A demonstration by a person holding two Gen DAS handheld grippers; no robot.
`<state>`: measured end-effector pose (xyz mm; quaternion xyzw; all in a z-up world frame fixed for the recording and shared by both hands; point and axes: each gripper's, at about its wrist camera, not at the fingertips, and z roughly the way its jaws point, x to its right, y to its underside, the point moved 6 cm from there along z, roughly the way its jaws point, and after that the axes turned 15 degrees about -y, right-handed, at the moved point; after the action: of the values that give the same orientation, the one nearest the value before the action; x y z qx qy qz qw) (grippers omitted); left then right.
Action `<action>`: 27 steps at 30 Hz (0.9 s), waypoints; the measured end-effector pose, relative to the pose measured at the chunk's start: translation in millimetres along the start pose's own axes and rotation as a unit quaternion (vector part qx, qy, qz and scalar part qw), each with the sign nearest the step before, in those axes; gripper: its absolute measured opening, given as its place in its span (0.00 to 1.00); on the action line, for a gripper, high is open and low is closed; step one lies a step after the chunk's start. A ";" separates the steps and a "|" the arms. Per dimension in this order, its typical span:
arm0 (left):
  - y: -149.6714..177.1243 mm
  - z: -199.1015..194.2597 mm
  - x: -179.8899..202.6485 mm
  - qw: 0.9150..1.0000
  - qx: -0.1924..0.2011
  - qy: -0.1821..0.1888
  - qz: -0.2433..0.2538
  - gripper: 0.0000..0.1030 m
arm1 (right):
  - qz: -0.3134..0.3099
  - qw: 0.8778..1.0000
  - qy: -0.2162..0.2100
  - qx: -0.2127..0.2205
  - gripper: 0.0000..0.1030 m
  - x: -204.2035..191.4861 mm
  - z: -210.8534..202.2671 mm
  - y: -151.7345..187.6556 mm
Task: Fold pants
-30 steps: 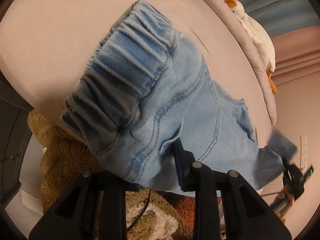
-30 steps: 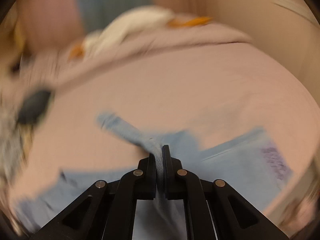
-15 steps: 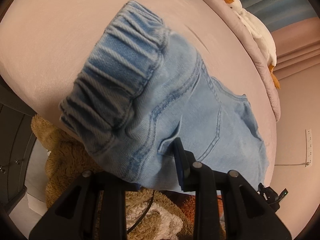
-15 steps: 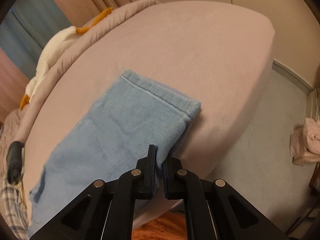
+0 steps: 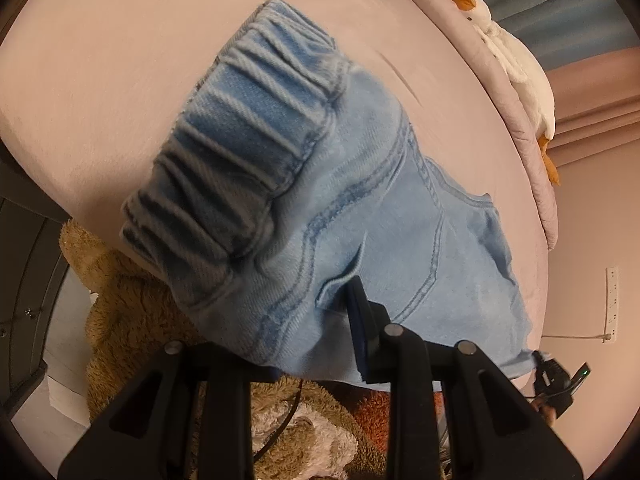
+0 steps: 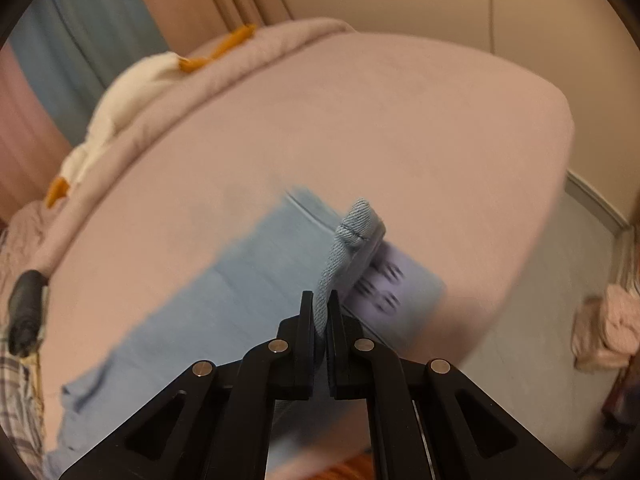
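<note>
We see a pair of light blue denim pants point(image 5: 360, 216) with a ribbed elastic waistband, lying on a bed with a smooth pink cover point(image 5: 120, 80).

In the left wrist view, the left hand-held gripper point(image 5: 304, 344) has its black fingers set only a little apart, and the waist end of the pants is pinched between them, close to a pocket edge. The waistband bulges toward the camera, and the rest of the fabric runs away across the bed.

In the right wrist view, the right hand-held gripper point(image 6: 320, 312) is almost fully closed and holds a small fold of the hemmed leg end, which stands up above the fingers. Below it the leg lies flat on the bed, but this part is blurred, so we think the pale violet patch with dark marks is perhaps the inner side of the fabric.

A white plush goose with orange feet point(image 6: 132, 92) lies along the far edge of the bed. A brown plush toy point(image 5: 132, 320) sits on the floor beside the bed.
</note>
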<state>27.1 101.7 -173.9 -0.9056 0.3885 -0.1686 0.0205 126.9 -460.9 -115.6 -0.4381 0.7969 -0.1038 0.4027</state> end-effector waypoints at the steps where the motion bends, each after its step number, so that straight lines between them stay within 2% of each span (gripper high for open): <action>1: 0.6 -0.4 -0.4 1.000 0.000 0.000 0.000 0.27 | -0.005 1.000 -0.003 0.002 0.05 -3.1 1.0 -4.1; 5: 6.2 0.3 -7.1 1.000 -0.008 0.012 -0.004 0.27 | -0.028 0.999 0.021 0.006 0.05 -4.4 1.0 -7.1; 7: 6.6 1.5 -9.6 1.000 -0.013 0.022 -0.008 0.27 | -0.005 1.000 0.018 0.004 0.05 10.5 -0.6 1.1; 10: 5.3 1.7 -11.0 1.000 -0.018 0.024 -0.005 0.27 | 0.047 0.998 0.034 -0.014 0.05 46.7 6.1 13.4; 13: 5.4 0.9 -8.9 1.000 -0.016 0.015 -0.001 0.27 | 0.060 0.998 0.000 -0.009 0.05 66.7 1.6 21.1; 16: 6.5 0.1 -7.3 1.000 -0.010 0.010 0.006 0.27 | 0.045 0.999 0.004 -0.015 0.05 69.5 -4.4 19.6; 19: 7.2 -0.3 -7.4 1.000 -0.008 0.011 0.009 0.27 | 0.075 0.997 -0.015 -0.020 0.05 75.6 -5.2 17.9; 22: 6.9 0.5 -7.2 1.000 -0.009 0.009 0.011 0.27 | 0.097 0.995 -0.016 -0.016 0.10 80.1 -8.1 12.7; 25: 7.1 1.3 -4.6 1.000 -0.008 0.007 0.018 0.27 | 0.096 0.995 0.014 -0.001 0.21 77.4 -21.8 7.9; 27: 7.1 2.4 -1.4 1.000 -0.007 0.006 0.018 0.27 | 0.097 0.995 0.012 0.008 0.22 78.2 -27.0 3.4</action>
<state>22.0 97.6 -177.8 -0.8976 0.4059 -0.1711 0.0146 82.2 -525.1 -142.8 -0.3541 0.8395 -0.0757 0.4052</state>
